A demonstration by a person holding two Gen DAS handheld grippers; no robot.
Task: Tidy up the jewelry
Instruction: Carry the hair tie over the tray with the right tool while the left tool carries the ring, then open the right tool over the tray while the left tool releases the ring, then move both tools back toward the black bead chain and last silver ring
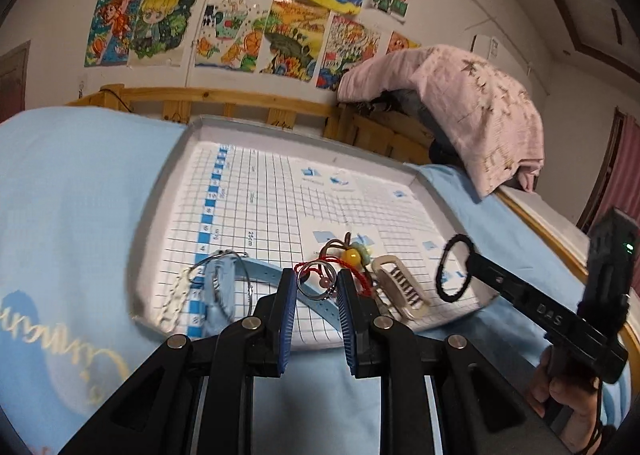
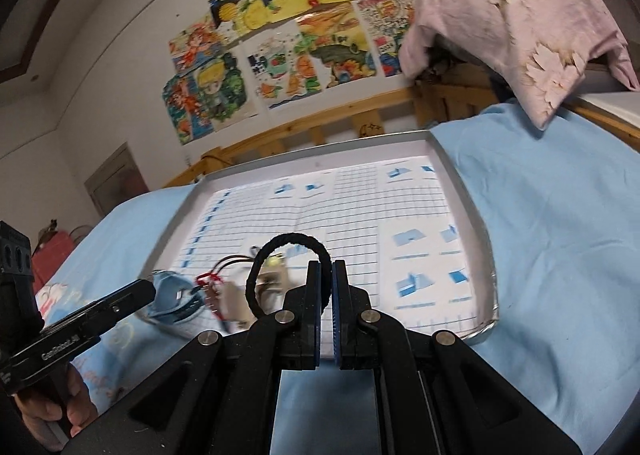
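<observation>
A silver tray (image 1: 160, 191) lined with grid paper lies on a light blue bedsheet. Near its front edge lie a silver ring (image 1: 316, 287), a red cord bracelet (image 1: 352, 275), a beaded hair tie (image 1: 352, 253), a cream hair clip (image 1: 400, 289), a light blue strap (image 1: 260, 269), a thin wire bangle (image 1: 224, 263) and a white chain (image 1: 176, 299). My left gripper (image 1: 317, 287) is open, its pads either side of the silver ring. My right gripper (image 2: 326, 275) is shut on a black hair tie (image 2: 288, 243), held above the tray; it also shows in the left wrist view (image 1: 454, 269).
A pink blanket (image 1: 472, 111) hangs over the wooden bed rail (image 1: 240, 103) at the back right. Drawings cover the wall (image 1: 248, 11). The tray's far half (image 2: 380, 207) holds only grid paper. The jewelry pile shows blurred in the right wrist view (image 2: 224, 287).
</observation>
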